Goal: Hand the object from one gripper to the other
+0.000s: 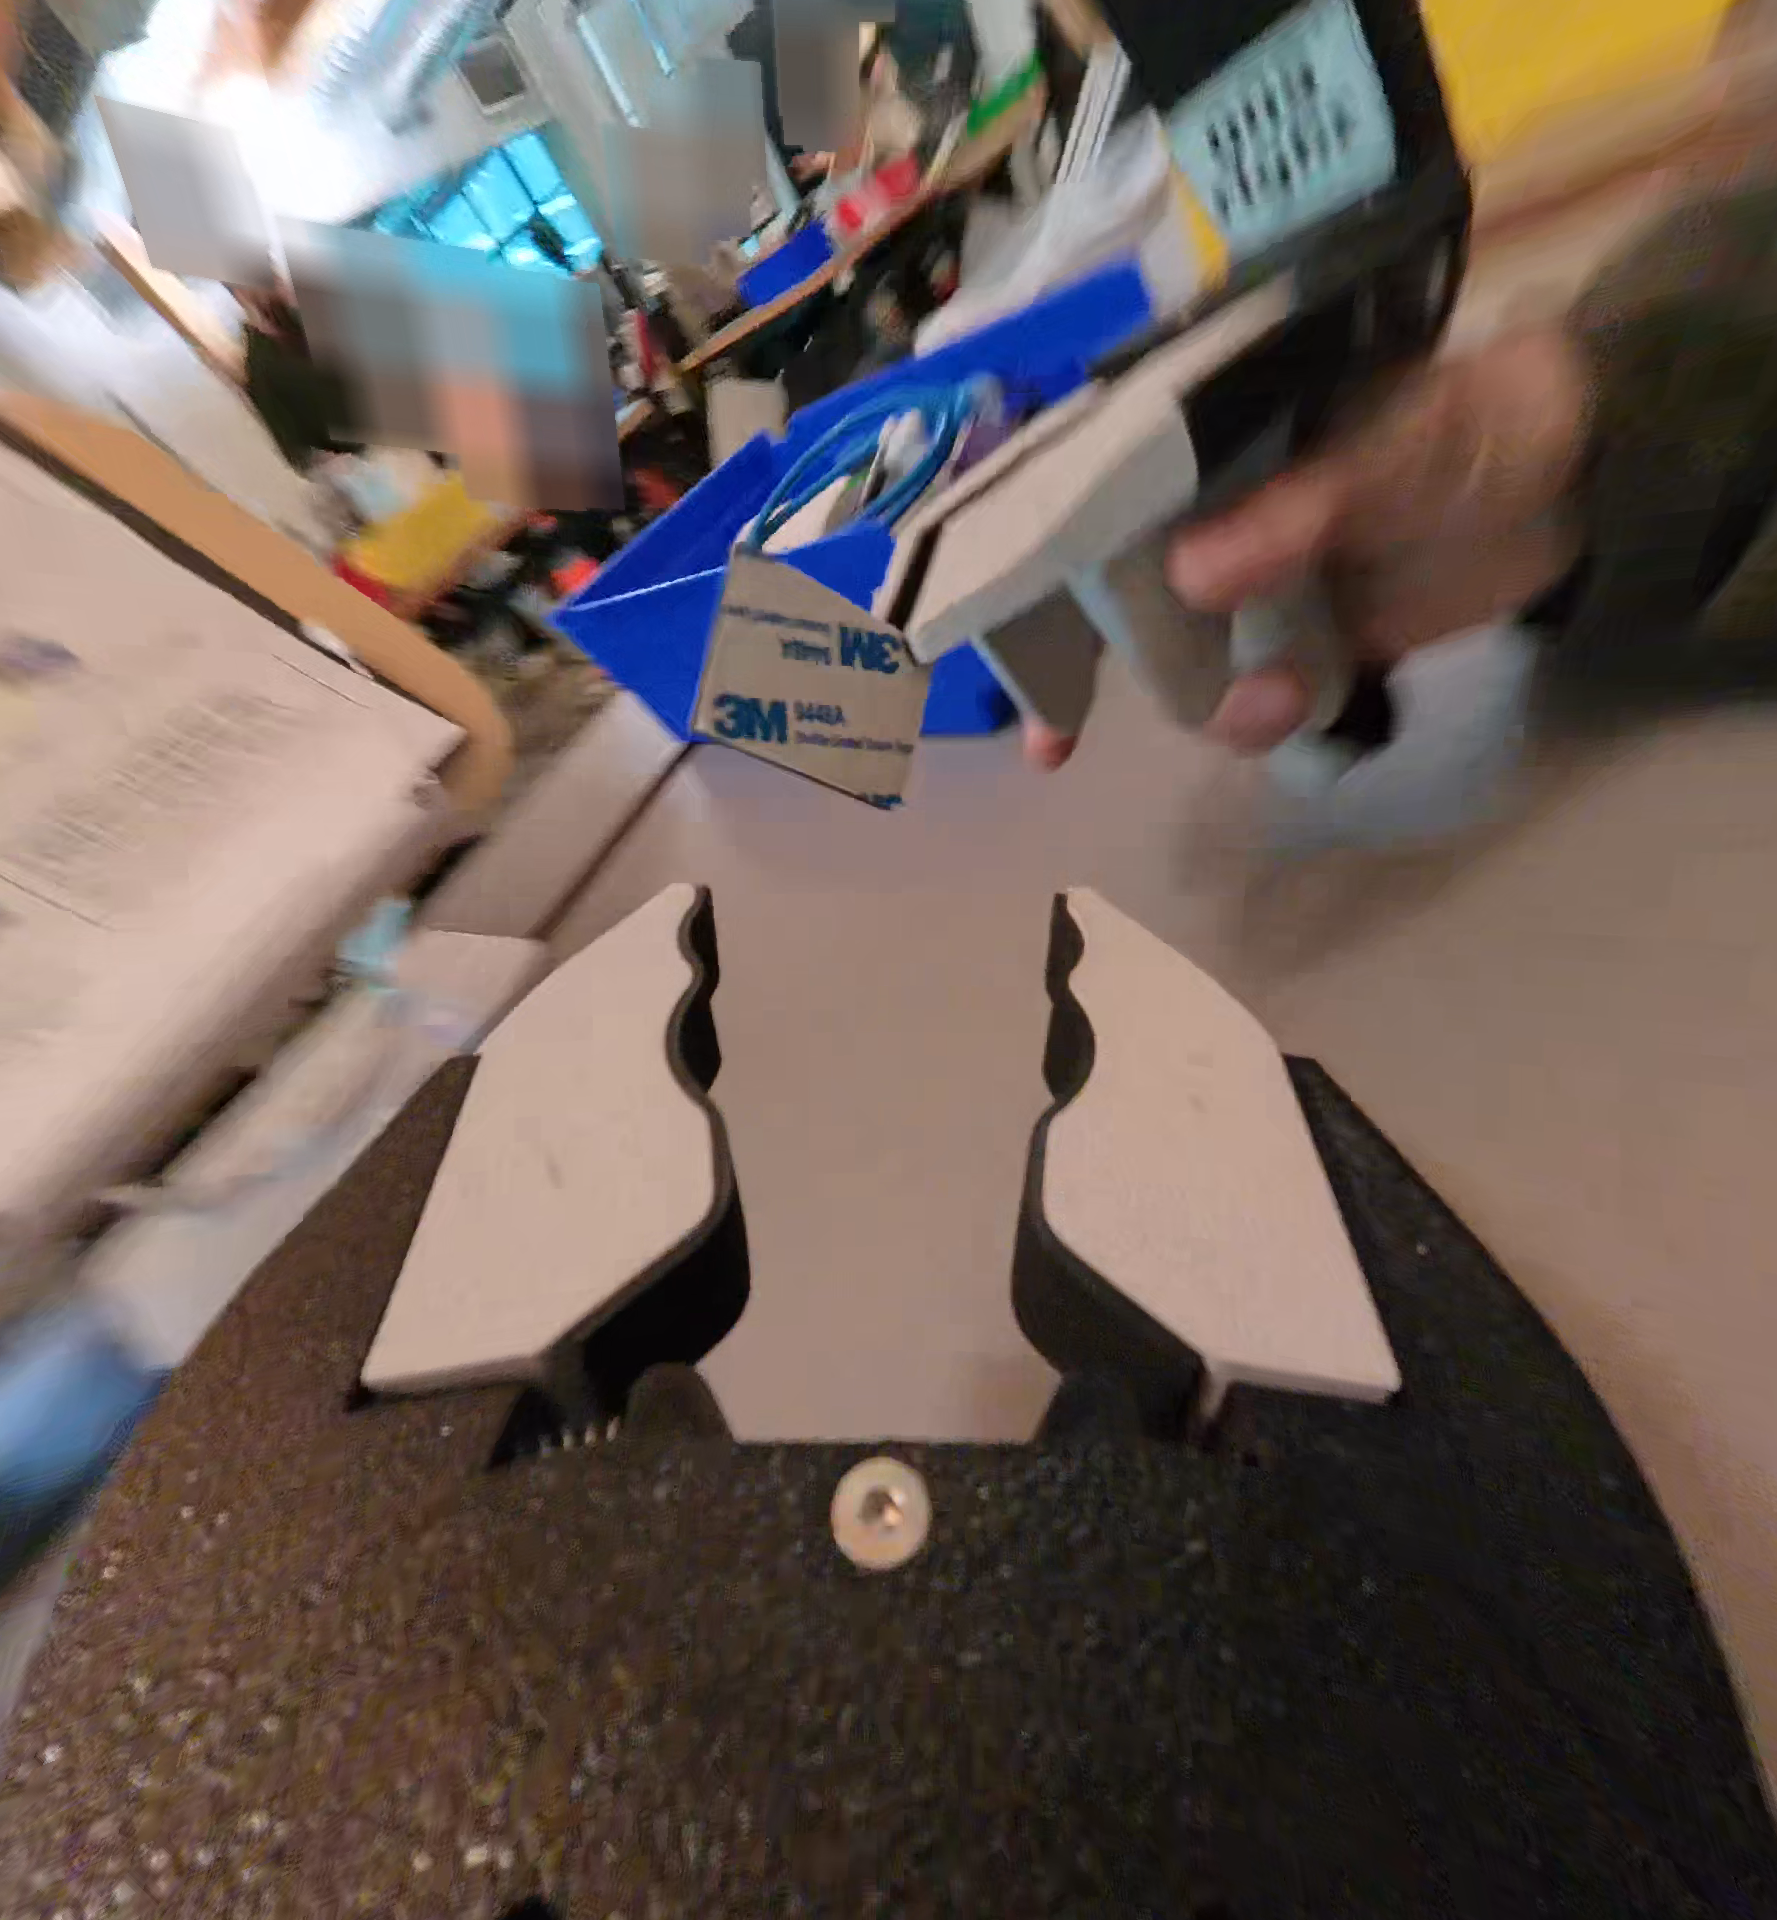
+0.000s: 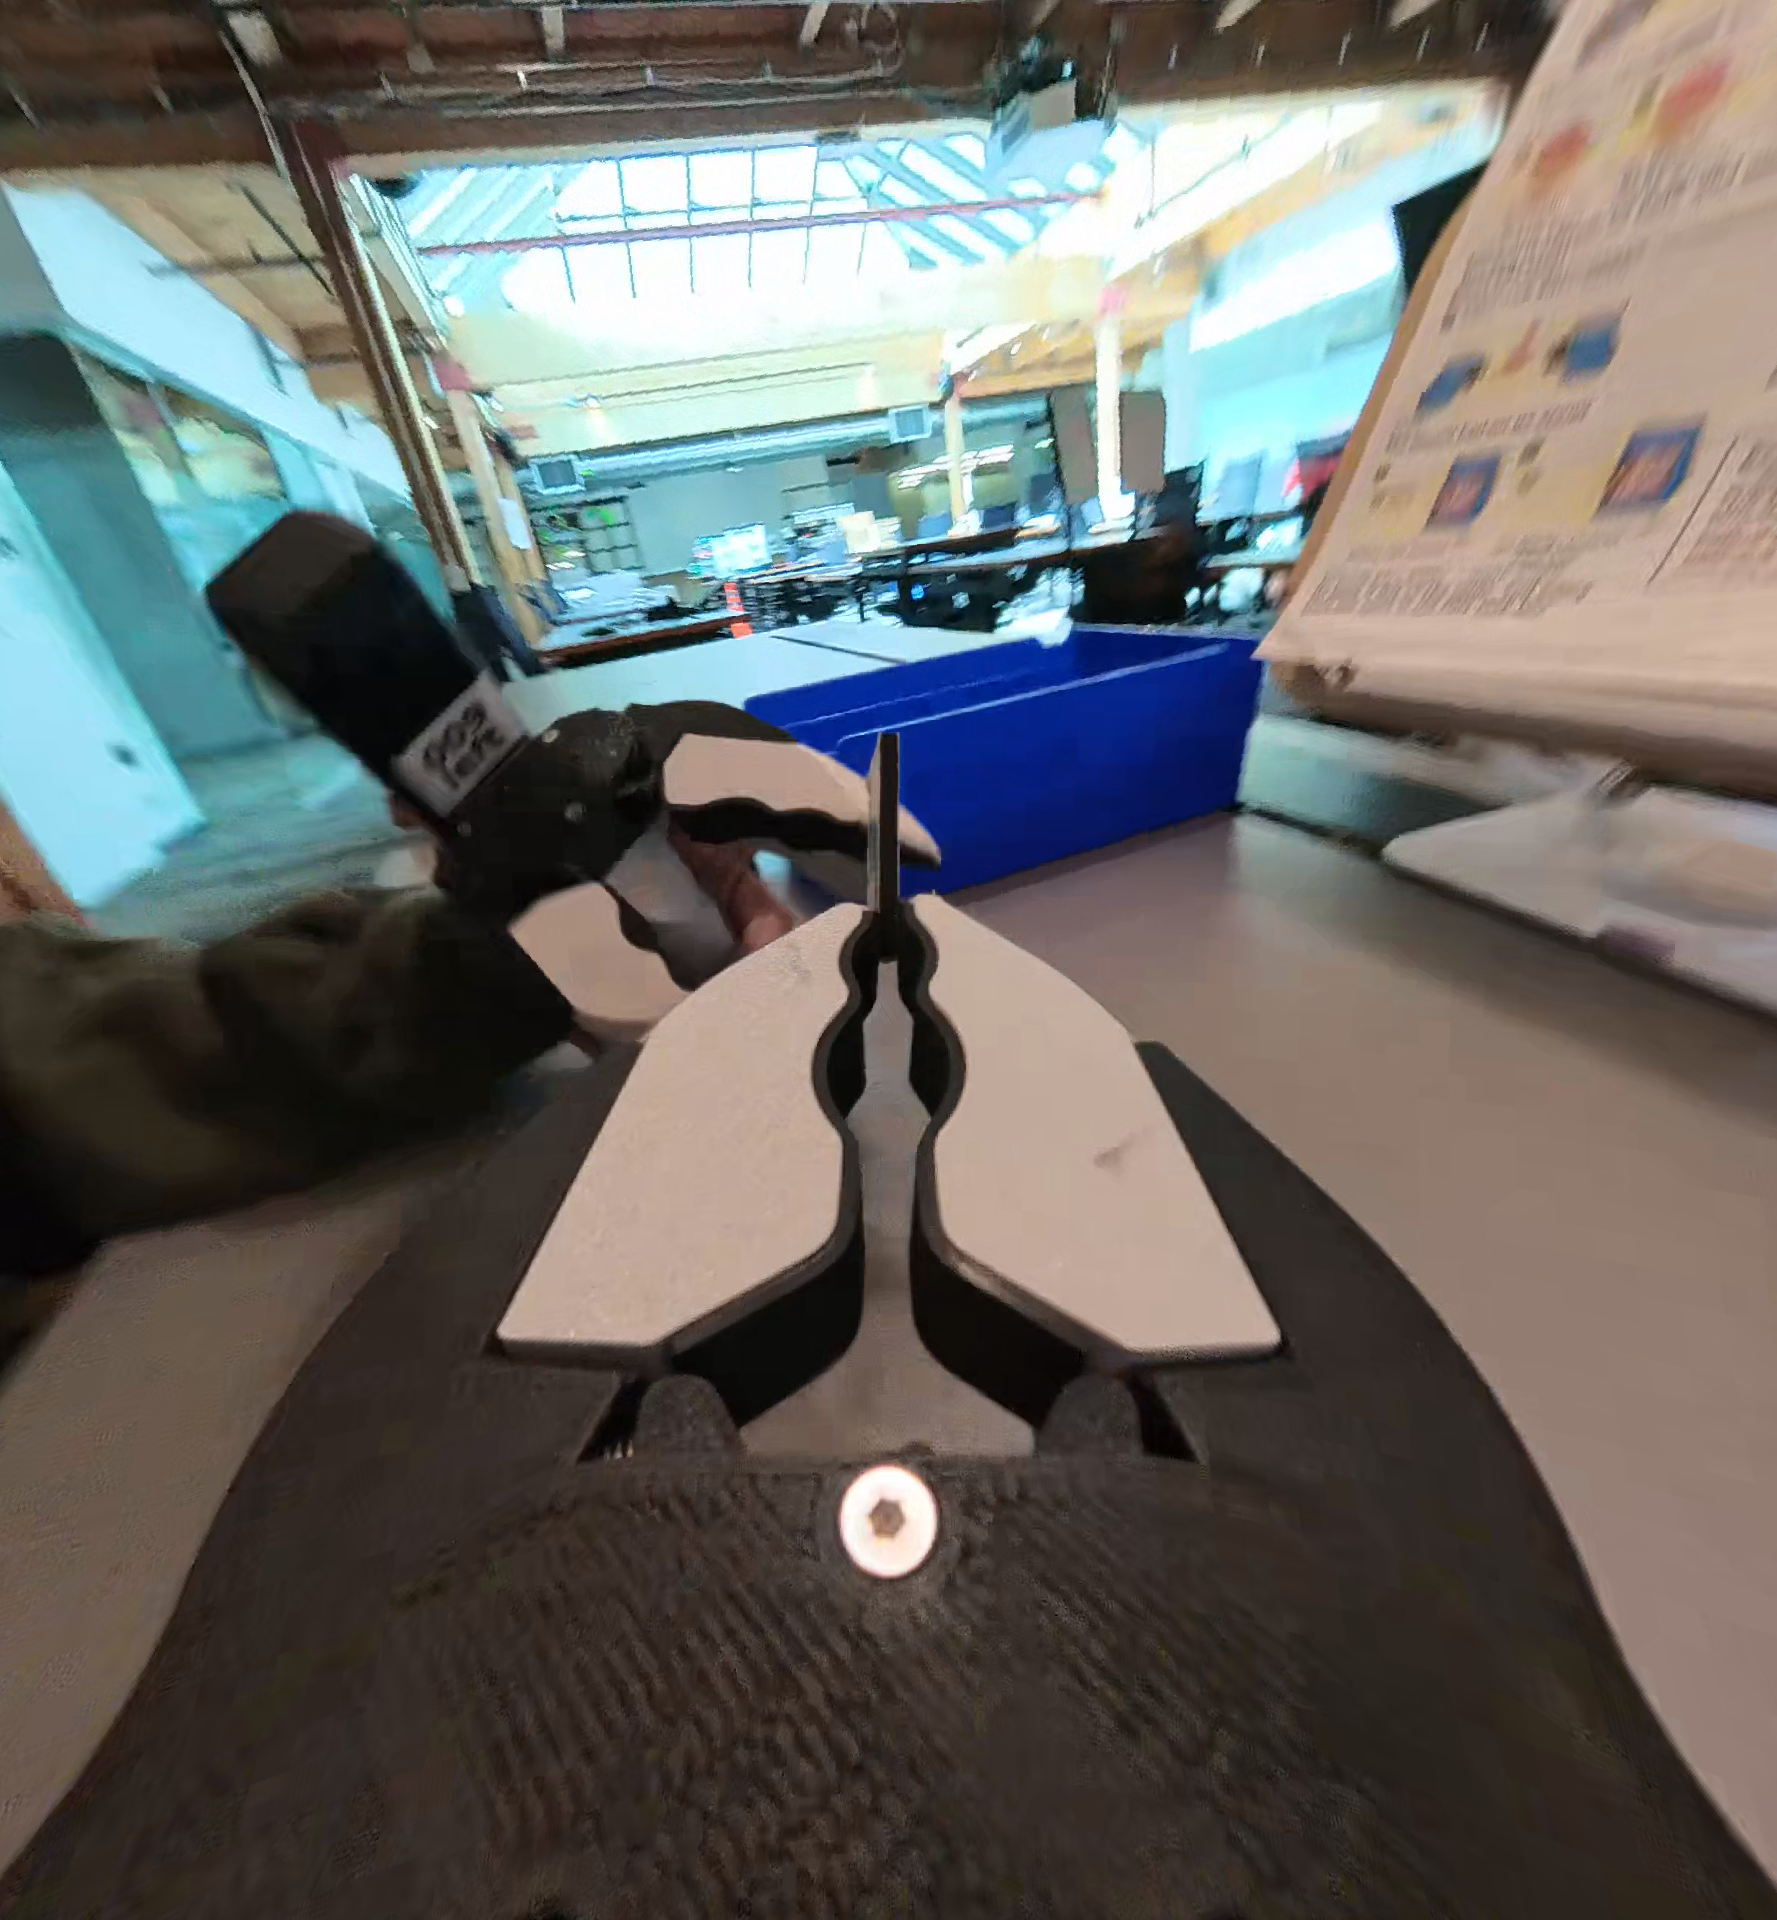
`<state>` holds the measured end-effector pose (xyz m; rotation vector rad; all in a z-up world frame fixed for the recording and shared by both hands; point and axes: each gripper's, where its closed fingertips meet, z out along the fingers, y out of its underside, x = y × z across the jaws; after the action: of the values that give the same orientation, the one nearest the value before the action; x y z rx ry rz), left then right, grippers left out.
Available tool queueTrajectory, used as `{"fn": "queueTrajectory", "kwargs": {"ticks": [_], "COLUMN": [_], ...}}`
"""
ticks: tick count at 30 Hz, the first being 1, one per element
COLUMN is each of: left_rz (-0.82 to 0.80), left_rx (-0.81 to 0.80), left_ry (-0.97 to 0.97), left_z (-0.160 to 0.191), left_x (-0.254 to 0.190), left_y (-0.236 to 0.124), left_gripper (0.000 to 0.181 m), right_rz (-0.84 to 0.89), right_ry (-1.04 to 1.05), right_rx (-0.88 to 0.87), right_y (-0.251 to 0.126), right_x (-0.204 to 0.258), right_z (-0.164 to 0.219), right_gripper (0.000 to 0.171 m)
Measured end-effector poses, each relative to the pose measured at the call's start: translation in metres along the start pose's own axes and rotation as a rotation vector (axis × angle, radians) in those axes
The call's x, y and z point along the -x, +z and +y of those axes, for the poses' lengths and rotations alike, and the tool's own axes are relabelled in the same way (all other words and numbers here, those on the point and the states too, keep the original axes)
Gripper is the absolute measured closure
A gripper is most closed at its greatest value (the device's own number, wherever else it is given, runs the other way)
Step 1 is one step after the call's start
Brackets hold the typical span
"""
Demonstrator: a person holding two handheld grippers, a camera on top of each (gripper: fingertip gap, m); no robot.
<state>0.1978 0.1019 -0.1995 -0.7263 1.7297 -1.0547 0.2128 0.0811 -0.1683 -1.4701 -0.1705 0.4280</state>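
Right now you are pinching the flat brown card [image 1: 811, 691] by one edge in the right gripper [image 2: 889, 920], leaving its free end exposed, while your left gripper [image 1: 879, 914] is waiting spread wide below it.

Your bench [image 1: 1486, 1039] is a plain grey-beige top, and a seam runs across it where it meets a second slab [image 1: 593, 821] beyond. A blue plastic bin [image 1: 655, 634] sits directly on the bench; from your right wrist view the same bin [image 2: 1050, 748] shows a divider wall inside it. To the right in that view, a white stand base [image 2: 1549, 862] rests on the bench just beside the bin, carrying a tilted board covered with printed sheets [image 2: 1611, 416]. In your left wrist view that board [image 1: 136, 748] stands at the left.
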Motion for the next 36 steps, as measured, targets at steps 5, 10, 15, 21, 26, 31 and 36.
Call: {"fn": "queueTrajectory", "kwargs": {"ticks": [5,10,15,21,26,31,36], "left_rz": [0.204,0.320,0.248,-0.133,-0.203,-0.186,-0.115], "left_rx": [-0.274,-0.371,-0.320,-0.171,-0.139,-0.139,-0.150], "left_ry": [-0.505,-0.571,-0.570,-0.712,-0.692,-0.681,-0.642], "left_z": [-0.033,-0.046,-0.040,-0.015,-0.021,-0.023,-0.024], "left_x": [0.002,-0.002,0.003,0.029,0.014,0.006,0.004], "left_y": [-0.015,-0.027,-0.020,-0.001,0.009,0.014,0.013], "left_gripper": [0.143,0.167,0.178,0.178,0.178,0.178,0.176], "right_rz": [-0.038,-0.155,-0.036,0.326,0.381,0.409,0.336], "right_ry": [-0.243,-0.117,-0.135,-0.511,-0.448,-0.457,-0.410], "right_rx": [0.014,-0.021,0.010,0.137,0.175,0.202,0.230], "right_y": [0.004,0.009,0.009,0.011,0.020,0.018,0.017], "right_x": [0.021,0.039,0.021,-0.013,-0.013,-0.017,-0.014], "right_z": [0.000,-0.001,0.005,0.017,0.028,0.032,0.033], "right_gripper": [0.168,0.168,0.161,0.113,0.114,0.138,0.138]}}
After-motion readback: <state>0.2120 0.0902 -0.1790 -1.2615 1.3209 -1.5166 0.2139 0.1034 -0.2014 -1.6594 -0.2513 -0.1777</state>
